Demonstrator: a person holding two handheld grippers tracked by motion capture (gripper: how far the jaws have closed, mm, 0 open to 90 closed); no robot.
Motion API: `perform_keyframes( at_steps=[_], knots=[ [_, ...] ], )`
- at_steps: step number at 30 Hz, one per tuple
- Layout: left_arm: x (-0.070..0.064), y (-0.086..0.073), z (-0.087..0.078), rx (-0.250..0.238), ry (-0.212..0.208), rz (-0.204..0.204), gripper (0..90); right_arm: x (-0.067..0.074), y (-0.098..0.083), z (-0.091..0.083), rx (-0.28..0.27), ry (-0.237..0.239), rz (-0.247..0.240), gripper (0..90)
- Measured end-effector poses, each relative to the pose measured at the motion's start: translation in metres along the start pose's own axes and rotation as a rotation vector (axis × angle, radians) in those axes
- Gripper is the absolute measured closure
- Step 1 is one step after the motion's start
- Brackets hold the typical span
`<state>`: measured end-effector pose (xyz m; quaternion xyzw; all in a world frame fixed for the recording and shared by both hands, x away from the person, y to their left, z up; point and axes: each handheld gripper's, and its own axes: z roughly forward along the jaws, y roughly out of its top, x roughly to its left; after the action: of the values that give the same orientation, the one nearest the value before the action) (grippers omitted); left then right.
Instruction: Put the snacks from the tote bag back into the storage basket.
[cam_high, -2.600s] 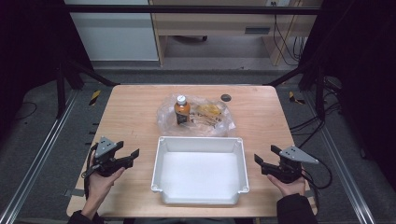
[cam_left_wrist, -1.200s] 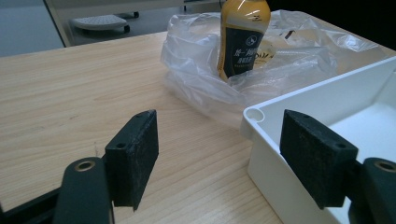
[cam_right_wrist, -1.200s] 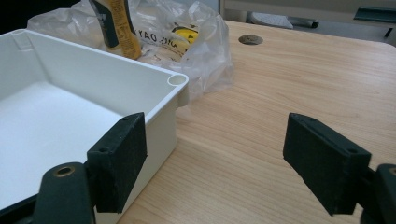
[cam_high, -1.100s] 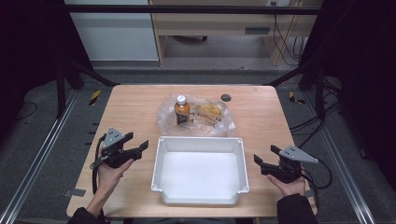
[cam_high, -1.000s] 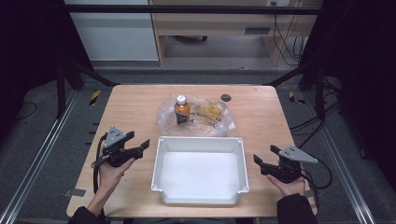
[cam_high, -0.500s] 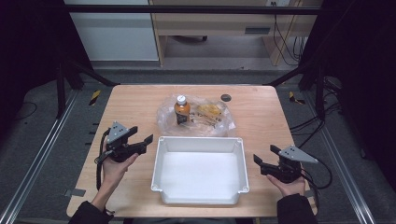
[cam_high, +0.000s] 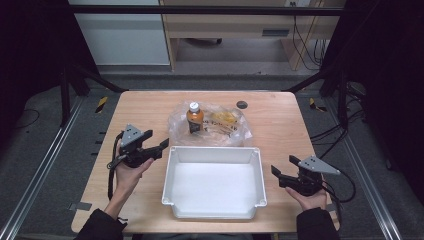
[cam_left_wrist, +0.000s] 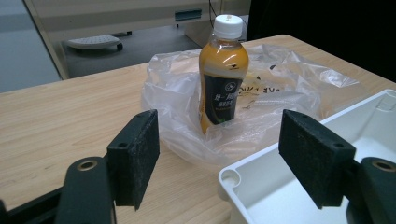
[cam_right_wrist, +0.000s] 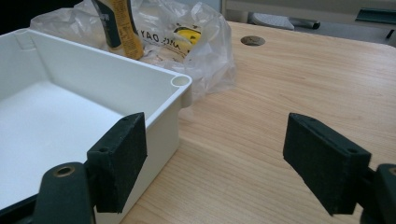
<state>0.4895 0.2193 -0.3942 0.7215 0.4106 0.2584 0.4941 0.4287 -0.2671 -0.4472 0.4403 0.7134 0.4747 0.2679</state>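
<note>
Since earlier frame, left gripper (cam_high: 156, 144) moved fwd along desk (cam_high: 150, 107) toward the bottle (cam_high: 195, 117), jaws wide apart, empty. Bottle stood upright in clear plastic bag (cam_high: 227, 125) just behind white bin (cam_high: 215, 182). Right gripper (cam_high: 281, 175) hadn't budged, jaws wide, empty.

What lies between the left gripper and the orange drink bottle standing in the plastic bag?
In the left gripper view, bare wooden table and then the clear plastic bag separate the open left gripper from the bottle. The white tray's corner sits just right of that line.
</note>
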Motion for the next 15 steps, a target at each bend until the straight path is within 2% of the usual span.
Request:
perform_keyframes(
  at_steps=[15],
  knots=[
    [-0.007,0.011,0.015,0.0,-0.002,0.009,28.7,0.0,0.0,0.001,0.0,0.001,-0.002,22.2]
  ],
)
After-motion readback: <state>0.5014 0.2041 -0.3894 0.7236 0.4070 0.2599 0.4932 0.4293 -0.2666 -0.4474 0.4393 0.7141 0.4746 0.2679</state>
